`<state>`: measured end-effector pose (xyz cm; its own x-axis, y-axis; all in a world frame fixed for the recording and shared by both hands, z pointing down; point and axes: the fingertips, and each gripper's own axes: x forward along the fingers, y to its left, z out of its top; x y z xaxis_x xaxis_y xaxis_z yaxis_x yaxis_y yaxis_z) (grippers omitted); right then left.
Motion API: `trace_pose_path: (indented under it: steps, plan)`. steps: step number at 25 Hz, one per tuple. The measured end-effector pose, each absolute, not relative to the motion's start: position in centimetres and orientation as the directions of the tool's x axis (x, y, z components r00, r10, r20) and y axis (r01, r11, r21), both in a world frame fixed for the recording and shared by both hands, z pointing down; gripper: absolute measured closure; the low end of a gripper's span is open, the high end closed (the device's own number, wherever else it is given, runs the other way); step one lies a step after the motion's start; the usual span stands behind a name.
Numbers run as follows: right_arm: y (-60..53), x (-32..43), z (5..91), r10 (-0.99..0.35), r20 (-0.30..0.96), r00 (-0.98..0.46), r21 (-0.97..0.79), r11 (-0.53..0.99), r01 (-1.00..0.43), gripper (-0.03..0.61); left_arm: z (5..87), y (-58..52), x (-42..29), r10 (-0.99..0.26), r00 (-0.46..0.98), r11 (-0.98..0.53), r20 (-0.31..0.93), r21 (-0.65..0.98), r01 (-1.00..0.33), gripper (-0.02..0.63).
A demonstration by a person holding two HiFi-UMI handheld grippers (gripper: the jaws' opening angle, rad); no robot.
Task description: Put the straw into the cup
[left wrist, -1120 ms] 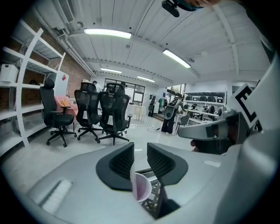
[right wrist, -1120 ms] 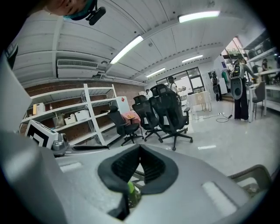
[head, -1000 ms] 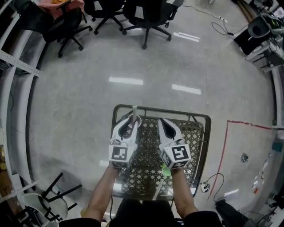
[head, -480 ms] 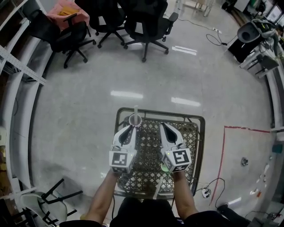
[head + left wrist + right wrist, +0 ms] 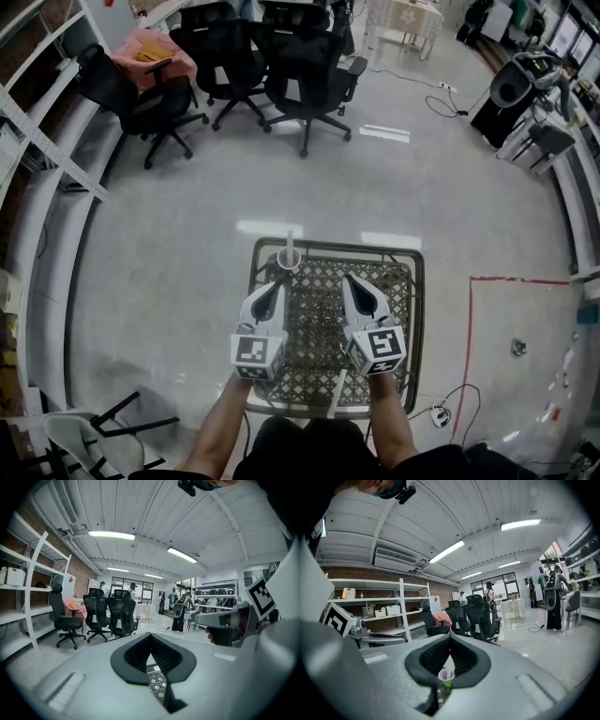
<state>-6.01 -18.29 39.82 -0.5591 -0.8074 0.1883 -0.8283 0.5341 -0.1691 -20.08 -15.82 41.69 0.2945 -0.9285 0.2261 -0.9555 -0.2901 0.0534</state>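
From the head view, the lattice-topped bench [image 5: 337,246] stands on a pale, shiny floor [image 5: 169,234]. The cup [image 5: 288,260] sits upright at the bench's far left corner. The straw [image 5: 289,238] stands in it, poking up above the rim. Both of the person's forearms reach out over the near half of the bench. The left gripper [image 5: 275,285] points towards the cup but stops short of it, touching nothing. The right gripper [image 5: 347,278] is level with it, further right and well apart from the cup. Black office chairs [image 5: 300,66] are grouped on the far side of the floor, and a red tape line [image 5: 478,309] runs along the floor to the right of the bench.

In the left gripper view, the left gripper [image 5: 151,635] has its jaws clenched, tips meeting, with nothing caught between them. A patch of the bench's lattice [image 5: 158,684] shows through the gap below the tips. The right gripper [image 5: 201,619] juts in from the right side, and the chairs [image 5: 115,616] stand beyond.

In the right gripper view, the right gripper [image 5: 450,638] has its jaws clenched tip to tip as well, and they are empty. The cup [image 5: 446,674] shows through the opening under the tips. It stands away on the bench, with a pale rim and green below, and nothing touches it. I cannot make out the straw from here. The left gripper [image 5: 403,640] shows at the left, in front of metal shelving [image 5: 384,611].
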Motion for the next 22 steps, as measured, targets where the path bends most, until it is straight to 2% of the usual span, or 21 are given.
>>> trace_pose_path:
  steps: [22]
  plan:
    - [-2.6, -3.5, 35.1, -0.824, 0.165, -0.542, -0.091, 0.534, -0.84, 0.575, 35.5, -1.5, -18.7, -0.928, 0.329, -0.327, 0.174, 0.046, -0.944, 0.606]
